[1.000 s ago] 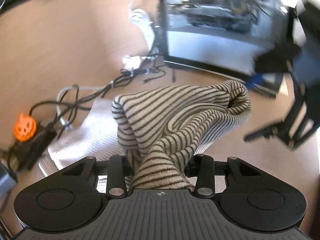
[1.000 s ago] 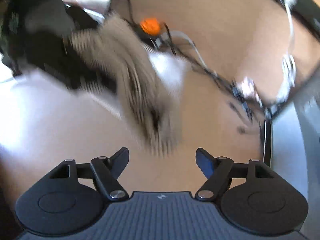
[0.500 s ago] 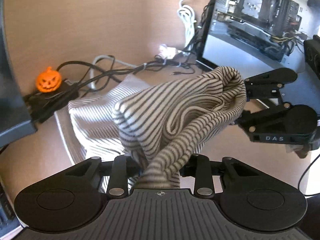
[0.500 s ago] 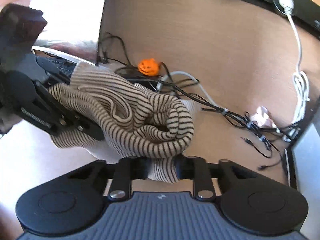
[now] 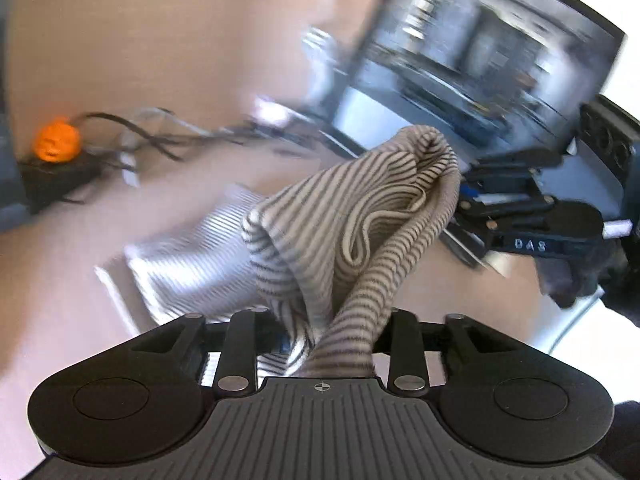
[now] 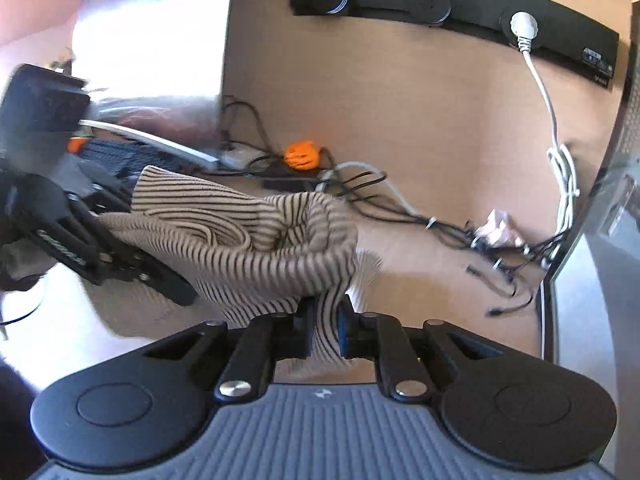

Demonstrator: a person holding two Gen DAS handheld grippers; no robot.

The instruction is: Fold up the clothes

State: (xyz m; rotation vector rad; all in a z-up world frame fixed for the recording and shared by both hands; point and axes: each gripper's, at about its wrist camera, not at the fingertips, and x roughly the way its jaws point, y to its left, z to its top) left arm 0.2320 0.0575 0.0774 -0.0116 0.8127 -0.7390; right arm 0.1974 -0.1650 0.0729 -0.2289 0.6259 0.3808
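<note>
A cream garment with thin dark stripes [image 5: 352,232] hangs bunched between both grippers above a wooden table. My left gripper [image 5: 324,332] is shut on one end of it; the fingertips are hidden by the cloth. My right gripper [image 6: 324,328] is shut on the other end [image 6: 256,240], with a striped strip pinched between the jaws. A lower part of the garment [image 5: 192,264] lies on the table below. The right gripper shows at the right of the left wrist view [image 5: 520,216]; the left gripper shows at the left of the right wrist view [image 6: 80,248].
An orange pumpkin figure [image 6: 301,155] sits on a black box among tangled black cables [image 6: 440,224]. A white cord [image 6: 560,152] runs to a black power strip [image 6: 440,4]. An open computer case [image 5: 480,68] stands at the right. A keyboard [image 6: 120,156] lies at the left.
The right gripper went from open to shut on the garment. Both grippers now hold it raised and have drawn slightly apart; the left view is blurred with motion.
</note>
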